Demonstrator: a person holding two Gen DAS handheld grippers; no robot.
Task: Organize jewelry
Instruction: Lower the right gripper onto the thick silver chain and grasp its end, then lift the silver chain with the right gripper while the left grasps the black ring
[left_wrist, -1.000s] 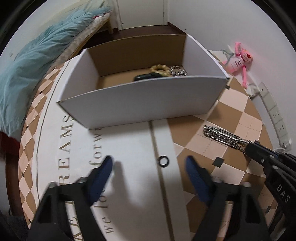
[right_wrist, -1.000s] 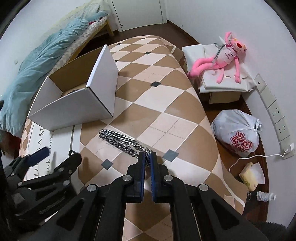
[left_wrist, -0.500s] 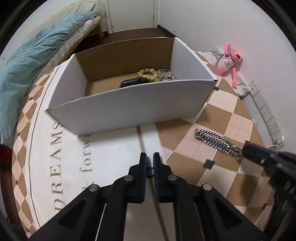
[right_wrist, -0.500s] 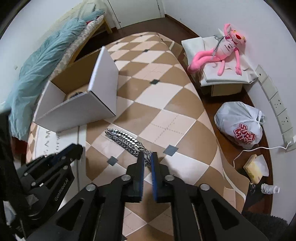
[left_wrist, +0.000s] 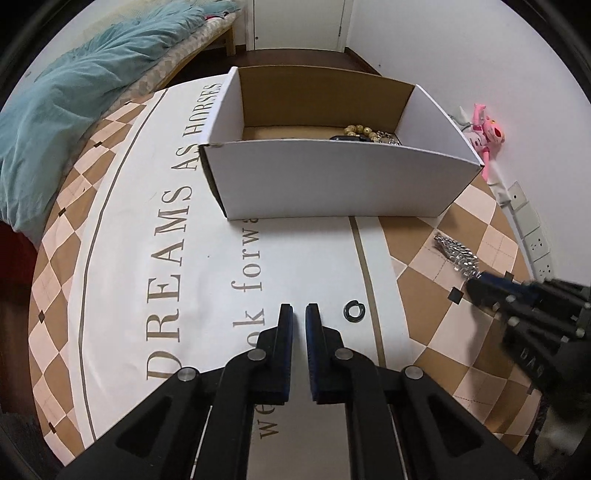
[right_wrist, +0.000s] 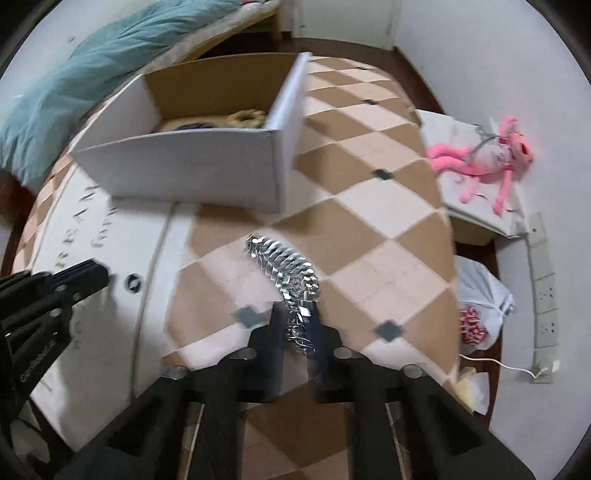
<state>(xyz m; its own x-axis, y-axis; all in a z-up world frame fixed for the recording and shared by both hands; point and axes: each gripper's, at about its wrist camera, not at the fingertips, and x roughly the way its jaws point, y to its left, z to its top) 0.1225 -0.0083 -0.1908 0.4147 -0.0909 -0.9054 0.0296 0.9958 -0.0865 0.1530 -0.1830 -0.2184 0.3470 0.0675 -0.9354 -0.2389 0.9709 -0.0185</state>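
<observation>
A white cardboard box (left_wrist: 332, 181) stands on the checkered tablecloth and holds a beaded bracelet (left_wrist: 360, 130) and other jewelry. A small dark ring (left_wrist: 354, 311) lies on the cloth just right of my left gripper (left_wrist: 299, 317), which is shut and empty. My right gripper (right_wrist: 299, 321) is shut on one end of a silver chain (right_wrist: 284, 262), whose rest trails on the cloth toward the box (right_wrist: 192, 170). The ring (right_wrist: 133, 283) also shows in the right wrist view, near the left gripper's fingers (right_wrist: 90, 275).
A bed with a teal blanket (left_wrist: 70, 92) is at the left. A pink plush toy (right_wrist: 484, 162) lies on a low white stand at the right. A white bag (right_wrist: 480, 306) and wall sockets (right_wrist: 545, 295) are by the right wall.
My left gripper closed from wide open and drew back to the left; the ring now lies on the cloth beside it. My right gripper pulled the chain and bunched it.
</observation>
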